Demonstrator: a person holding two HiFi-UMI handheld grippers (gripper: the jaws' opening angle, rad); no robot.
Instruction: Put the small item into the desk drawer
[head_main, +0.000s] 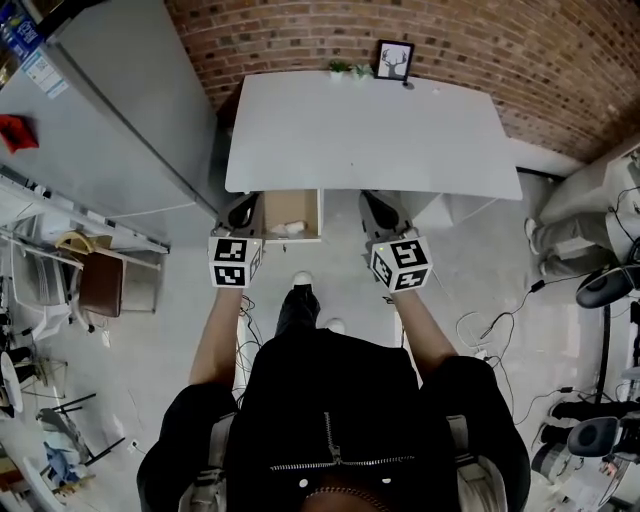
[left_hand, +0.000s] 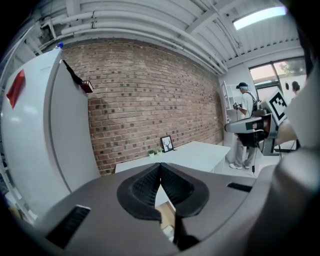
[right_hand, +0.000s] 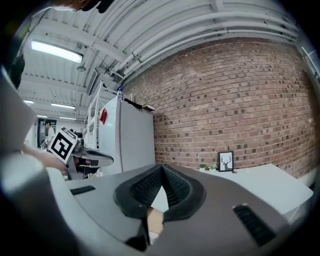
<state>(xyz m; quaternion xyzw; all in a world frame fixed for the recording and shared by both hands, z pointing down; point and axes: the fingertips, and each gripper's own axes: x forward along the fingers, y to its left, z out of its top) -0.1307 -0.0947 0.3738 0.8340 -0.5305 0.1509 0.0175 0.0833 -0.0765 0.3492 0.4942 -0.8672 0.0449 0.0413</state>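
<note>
A white desk (head_main: 370, 130) stands against the brick wall, with its wooden drawer (head_main: 318, 212) pulled open at the front left. Inside the drawer lies a small white item (head_main: 290, 228). My left gripper (head_main: 240, 212) hovers just left of the drawer, and my right gripper (head_main: 378, 208) is over the desk's front edge to the drawer's right. In the left gripper view, the left gripper (left_hand: 160, 166) has its jaws pressed together with nothing between them. The right gripper (right_hand: 162, 167) is likewise shut and empty. Both point roughly level toward the desk (left_hand: 195, 152).
A framed deer picture (head_main: 395, 60) and small plants (head_main: 340, 68) sit at the desk's far edge. A tall white fridge (head_main: 110, 110) stands at the left, with a chair (head_main: 100, 285) below it. Cables (head_main: 490, 330) trail on the floor at the right. A person (left_hand: 245, 105) stands far back.
</note>
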